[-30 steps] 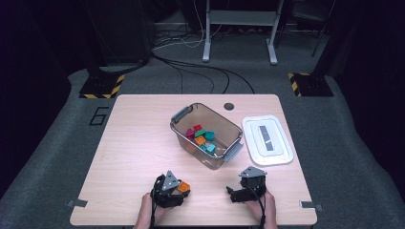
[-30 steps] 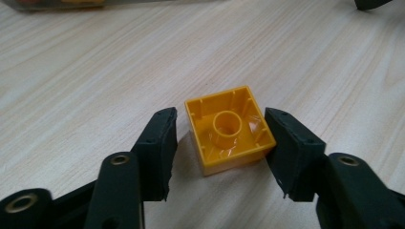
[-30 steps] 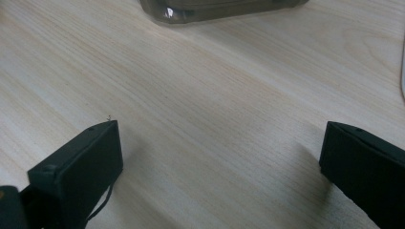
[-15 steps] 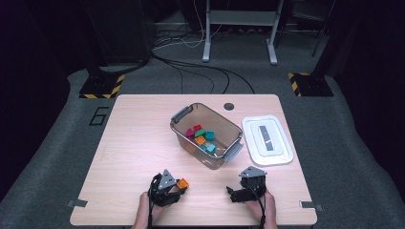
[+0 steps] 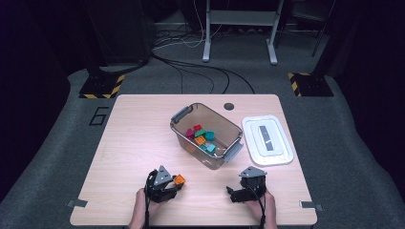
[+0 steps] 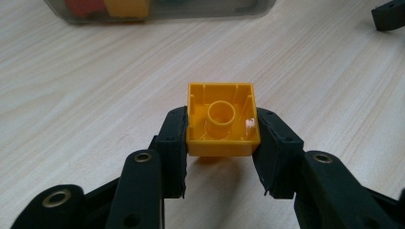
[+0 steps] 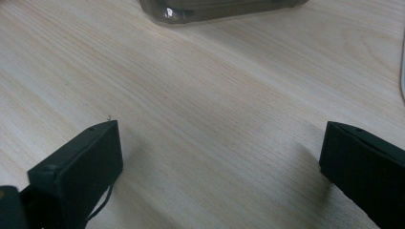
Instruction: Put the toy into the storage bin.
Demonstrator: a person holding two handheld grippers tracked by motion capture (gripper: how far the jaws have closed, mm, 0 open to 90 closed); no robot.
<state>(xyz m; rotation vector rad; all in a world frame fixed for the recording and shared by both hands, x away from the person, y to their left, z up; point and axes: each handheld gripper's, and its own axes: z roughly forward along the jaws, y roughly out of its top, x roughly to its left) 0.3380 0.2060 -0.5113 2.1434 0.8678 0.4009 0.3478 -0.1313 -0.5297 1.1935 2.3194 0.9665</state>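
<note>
Two hands reach in from the near edge of a pale wood table (image 5: 129,138), each holding a black tool. The left tool (image 5: 167,183) sits low over the near-left part of the table, angled toward the far right, its jaws clamped on the two opposite sides of a small orange-yellow block (image 6: 221,119). In the left gripper view the block's hollow underside, with a round tube at its centre, faces the camera; the block looks roughly square, so no long axis can be told. The right tool (image 5: 243,188) rests near the table's near-right edge, its jaws spread wide with only bare wood between them. A clear bin (image 5: 184,114) holding red, green, orange and teal blocks stands at mid-table, set diagonally, with a white lid (image 5: 282,152) lying flat just to its right.
</note>
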